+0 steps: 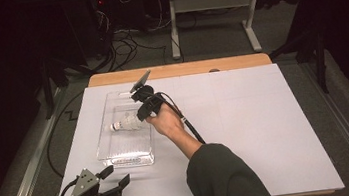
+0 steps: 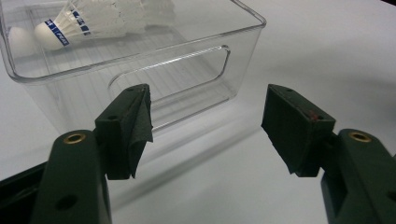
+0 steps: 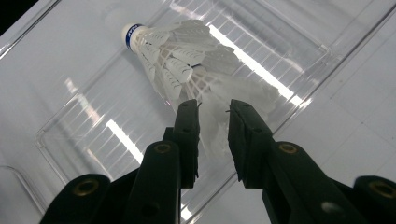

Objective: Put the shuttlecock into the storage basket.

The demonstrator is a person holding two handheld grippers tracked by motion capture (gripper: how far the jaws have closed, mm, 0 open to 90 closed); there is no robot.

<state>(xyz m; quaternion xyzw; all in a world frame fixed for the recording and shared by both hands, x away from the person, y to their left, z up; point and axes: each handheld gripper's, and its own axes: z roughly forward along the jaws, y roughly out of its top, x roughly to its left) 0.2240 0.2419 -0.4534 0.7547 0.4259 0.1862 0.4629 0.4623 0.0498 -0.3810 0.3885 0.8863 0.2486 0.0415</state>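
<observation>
1. Shuttlecock [image 1: 126, 123] lies on its side inside the clear plastic box [image 1: 111, 156], centre-left of the high view, cork end twd frame left. Right gripper [image 1: 140, 116] reaches over the box's right wall w/ the person's hand behind it; jaws sit at the feather end. Left gripper [image 1: 114, 178] rests at lower left of the frame on the white table [image 1: 267, 132], just short of the box's near wall, jaws wide apart, nothing btwn them.

2. Left gripper view: left gripper [image 2: 208, 116] gapes wide, empty; both pads clear of the box [image 2: 243, 51], which fills the upper half. Shuttlecock [image 2: 88, 21] at upper left of the frame, seen through the wall.

3. Right gripper view: right gripper [image 3: 212, 114] is narrowed onto the feather skirt of the shuttlecock [image 3: 187, 60], white feathers showing in the slim gap btwn the jaws. Looks like a light pinch on the skirt; can't tell if it's fully firm. Cork tip w/ blue band points to upper left of the frame; box [image 3: 322, 51] floor beneath.

4. Step, as I read it: placing or picking the shuttlecock at the box, approx mid-handling. Next move needs a gentle, steady hand, since feathers crush easily: either spread the jaws and back out over the right wall, or lift straight up w/o snagging the rim.
</observation>
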